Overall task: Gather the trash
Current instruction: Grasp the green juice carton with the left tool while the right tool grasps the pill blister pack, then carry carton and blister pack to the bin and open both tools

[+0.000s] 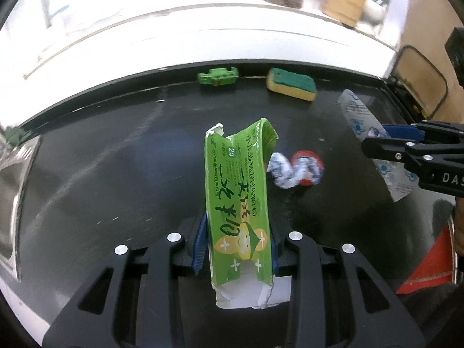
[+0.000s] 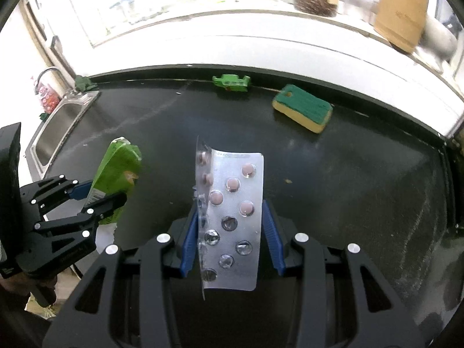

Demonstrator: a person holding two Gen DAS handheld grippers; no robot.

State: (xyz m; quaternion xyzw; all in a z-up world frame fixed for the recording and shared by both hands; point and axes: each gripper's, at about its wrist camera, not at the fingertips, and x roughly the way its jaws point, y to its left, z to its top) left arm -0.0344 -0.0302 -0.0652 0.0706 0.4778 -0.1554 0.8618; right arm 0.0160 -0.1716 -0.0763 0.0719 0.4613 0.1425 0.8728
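The left gripper [image 1: 237,243] has its jaws closed on a torn green box [image 1: 237,194], held above the black bench [image 1: 116,174]. The right gripper [image 2: 230,232] clamps a pill sheet [image 2: 232,220]. A crumpled wrapper [image 1: 293,171] lies at the box's three o'clock; a sponge [image 2: 303,110] sits at one o'clock.

Green medicine carton [image 1: 239,200]: flattened, torn at both ends, handwriting on its face, upright, pinched between blue pads. Blister pack [image 2: 232,217]: silver foil, some pink pills in, several pockets popped, upright, top-left corner curled. Crumpled white-blue wrapper [image 1: 285,172] against red cap [image 1: 308,159] on the black counter.
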